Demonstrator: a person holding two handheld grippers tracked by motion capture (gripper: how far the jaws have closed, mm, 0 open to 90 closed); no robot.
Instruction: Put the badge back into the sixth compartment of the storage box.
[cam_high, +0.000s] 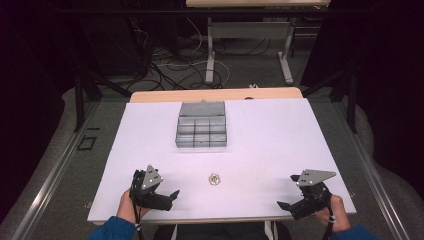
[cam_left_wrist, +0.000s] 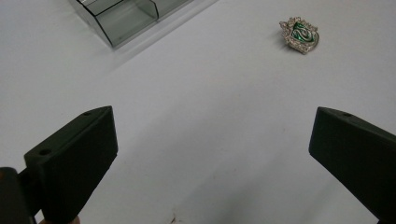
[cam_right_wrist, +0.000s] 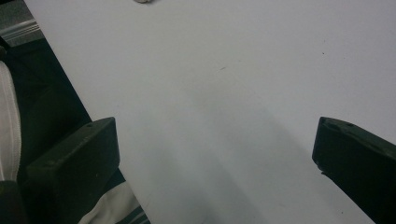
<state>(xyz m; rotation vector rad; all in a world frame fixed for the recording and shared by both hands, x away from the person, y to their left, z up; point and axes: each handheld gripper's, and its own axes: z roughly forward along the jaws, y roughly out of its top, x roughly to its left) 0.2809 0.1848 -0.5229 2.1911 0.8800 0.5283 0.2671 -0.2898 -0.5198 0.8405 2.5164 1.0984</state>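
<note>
A small silver brooch with a green centre (cam_high: 215, 179) lies on the white table (cam_high: 270, 135), near the front middle. In the left gripper view the brooch (cam_left_wrist: 300, 35) sits at the upper right, well beyond the jaws. My left gripper (cam_high: 159, 186) rests at the front left, open, with nothing between its jaws (cam_left_wrist: 212, 135). At the front right, my right gripper (cam_high: 289, 191) points toward the table's middle; it is open over bare table (cam_right_wrist: 215, 140). A clear grey compartment box (cam_high: 201, 131) stands at the table's centre, and its corner (cam_left_wrist: 126, 16) appears in the left gripper view.
The table's front edge (cam_right_wrist: 79, 93) runs close to the right gripper's left jaw, with a dark drop beyond it. Beyond the far edge are another table's legs (cam_high: 210, 50) and cables (cam_high: 165, 70) on the floor.
</note>
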